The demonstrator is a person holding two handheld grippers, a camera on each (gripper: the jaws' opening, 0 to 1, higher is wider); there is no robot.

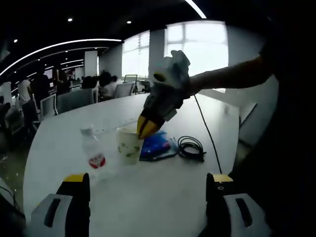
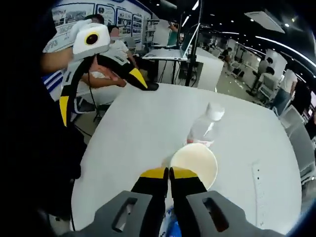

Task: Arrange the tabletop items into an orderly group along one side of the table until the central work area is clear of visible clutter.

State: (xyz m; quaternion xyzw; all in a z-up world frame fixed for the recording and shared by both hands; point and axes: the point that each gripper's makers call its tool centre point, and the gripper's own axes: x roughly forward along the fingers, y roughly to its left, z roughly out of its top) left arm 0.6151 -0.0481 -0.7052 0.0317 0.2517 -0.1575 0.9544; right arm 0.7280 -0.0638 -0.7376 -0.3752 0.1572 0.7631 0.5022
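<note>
Left gripper view: my left tongs [image 1: 148, 185] stand wide at frame bottom; paper cup [image 1: 129, 146] sits mid-frame beside the water bottle [image 1: 93, 150].

Right gripper view: my right tongs [image 2: 169, 173] seem pinched on the cup's rim; I should lift straight, slowly.

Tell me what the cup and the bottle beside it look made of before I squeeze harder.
The cup looks like paper: matte cream inside, thin rim, a printed pattern on its wall in the left gripper view. The bottle looks like thin clear plastic: see-through body, pale cap, red label. The right gripper has its jaws shut at the cup's rim.
</note>
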